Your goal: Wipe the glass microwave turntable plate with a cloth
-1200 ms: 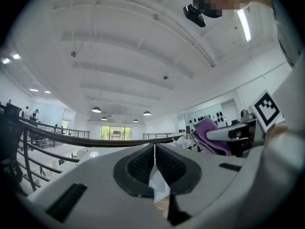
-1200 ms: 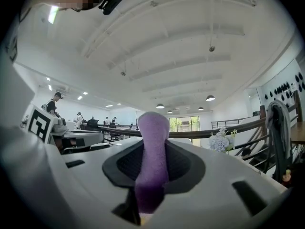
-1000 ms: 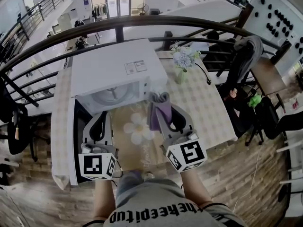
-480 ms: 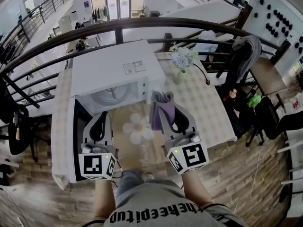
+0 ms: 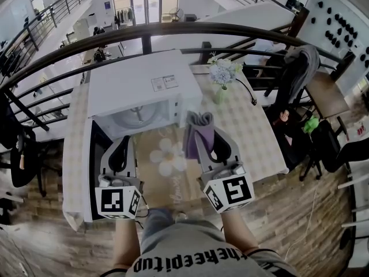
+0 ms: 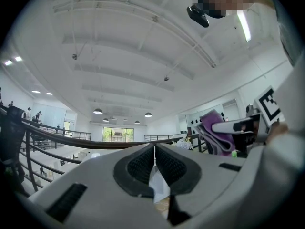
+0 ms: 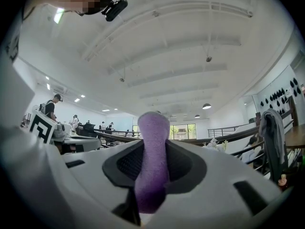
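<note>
The white microwave [image 5: 141, 82] stands on the table with its door [image 5: 95, 154] swung open to the left. Inside lies the glass turntable plate [image 5: 135, 118]. In front of the opening hovers my left gripper [image 5: 122, 143], shut with nothing between its pads [image 6: 143, 165]. My right gripper [image 5: 202, 128] is held to the right of the opening, shut on a folded purple cloth [image 5: 198, 133]. In the right gripper view the cloth [image 7: 152, 161] stands up between the jaws. The left gripper view also catches the cloth [image 6: 217, 133]. Both gripper cameras look up at the ceiling.
A vase of pale flowers [image 5: 222, 74] stands right of the microwave on the checked tablecloth [image 5: 251, 134]. A flower-shaped mat [image 5: 164, 154] lies in front of the microwave. A dark railing [image 5: 173, 29] runs behind the table. A chair with a jacket [image 5: 300, 65] stands at the right.
My right gripper with the purple cloth has shifted slightly to the right. The left gripper has stayed in place.
</note>
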Tool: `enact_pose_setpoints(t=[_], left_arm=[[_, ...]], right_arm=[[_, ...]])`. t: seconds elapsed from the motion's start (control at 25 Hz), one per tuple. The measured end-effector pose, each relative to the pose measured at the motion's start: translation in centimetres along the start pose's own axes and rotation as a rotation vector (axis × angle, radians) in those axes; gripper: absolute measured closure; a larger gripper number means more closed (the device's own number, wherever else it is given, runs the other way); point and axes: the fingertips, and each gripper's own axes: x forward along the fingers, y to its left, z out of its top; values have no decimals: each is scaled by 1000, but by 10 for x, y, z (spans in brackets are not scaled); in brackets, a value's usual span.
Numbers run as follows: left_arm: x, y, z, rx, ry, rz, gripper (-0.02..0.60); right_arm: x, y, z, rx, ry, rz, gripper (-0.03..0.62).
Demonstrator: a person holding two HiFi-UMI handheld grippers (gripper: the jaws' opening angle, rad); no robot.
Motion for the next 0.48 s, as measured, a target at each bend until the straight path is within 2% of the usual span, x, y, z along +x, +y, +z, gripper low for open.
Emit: enact_pose_setpoints(t=[0.48], left_arm=[[-2,3,-1,0,-6,-1,571]], right_arm=[[0,2,3,2,-4,-2,493]])
